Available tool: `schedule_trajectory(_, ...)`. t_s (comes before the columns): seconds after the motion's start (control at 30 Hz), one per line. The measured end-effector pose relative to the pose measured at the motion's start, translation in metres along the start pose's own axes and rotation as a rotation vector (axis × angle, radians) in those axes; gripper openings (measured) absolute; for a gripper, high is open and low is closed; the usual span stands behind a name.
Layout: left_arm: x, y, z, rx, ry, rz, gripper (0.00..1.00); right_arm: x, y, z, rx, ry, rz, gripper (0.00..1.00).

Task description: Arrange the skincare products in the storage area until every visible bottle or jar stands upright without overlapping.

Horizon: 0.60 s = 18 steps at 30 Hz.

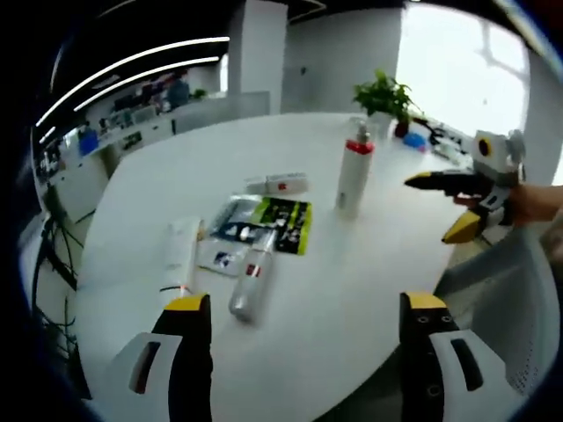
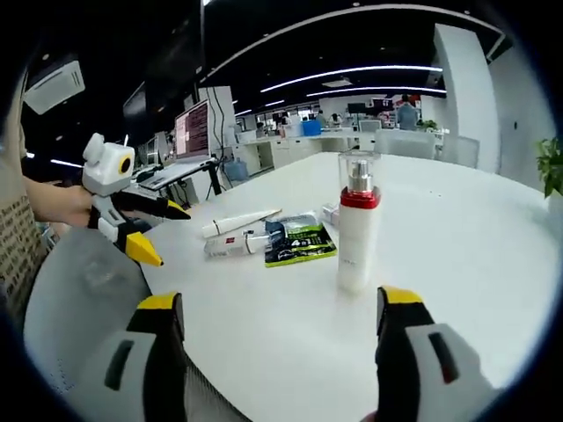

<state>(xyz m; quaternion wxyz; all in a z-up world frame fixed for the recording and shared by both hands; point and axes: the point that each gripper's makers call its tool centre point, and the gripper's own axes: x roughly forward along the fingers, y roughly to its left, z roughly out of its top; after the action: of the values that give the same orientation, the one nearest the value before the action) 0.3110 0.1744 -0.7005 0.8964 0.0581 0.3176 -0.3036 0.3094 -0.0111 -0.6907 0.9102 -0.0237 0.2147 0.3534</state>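
A tall white pump bottle with a red collar [image 1: 354,173] [image 2: 356,230] stands upright on the round white table [image 1: 369,272]. A silver bottle with a red band [image 1: 252,283] [image 2: 230,245] lies on its side, and a white tube [image 1: 180,252] [image 2: 237,221] lies beside it. A small white jar or tube with a red mark [image 1: 280,184] lies flat too. Sachets, one green and black [image 1: 286,223] [image 2: 301,242], are spread between them. My left gripper [image 1: 303,303] [image 2: 154,230] is open with nothing between its jaws. My right gripper [image 2: 274,303] [image 1: 447,204] is open too, just in front of the upright bottle.
A potted plant [image 1: 383,95] and small items stand at the table's far edge. A grey chair back [image 2: 84,290] [image 1: 510,299] sits at the table's edge by the person's hand [image 2: 53,200]. Desks and monitors [image 2: 193,132] fill the office behind.
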Motion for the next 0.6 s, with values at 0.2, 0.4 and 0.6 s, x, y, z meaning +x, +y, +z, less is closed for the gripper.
schedule_trajectory(0.2, -0.011, 0.004, -0.005, -0.038, -0.014, 0.027, 0.86, -0.008, 0.003, 0.0, -0.001, -0.002, -0.008, 0.92)
schedule_trajectory(0.4, -0.024, 0.006, -0.01, -0.066, -0.024, 0.054, 0.87, -0.015, 0.007, 0.003, 0.007, -0.016, -0.007, 0.94)
schedule_trajectory(0.6, -0.035, 0.007, -0.014, -0.08, -0.031, 0.08, 0.87, -0.019, 0.012, 0.003, 0.021, -0.024, -0.003, 0.94)
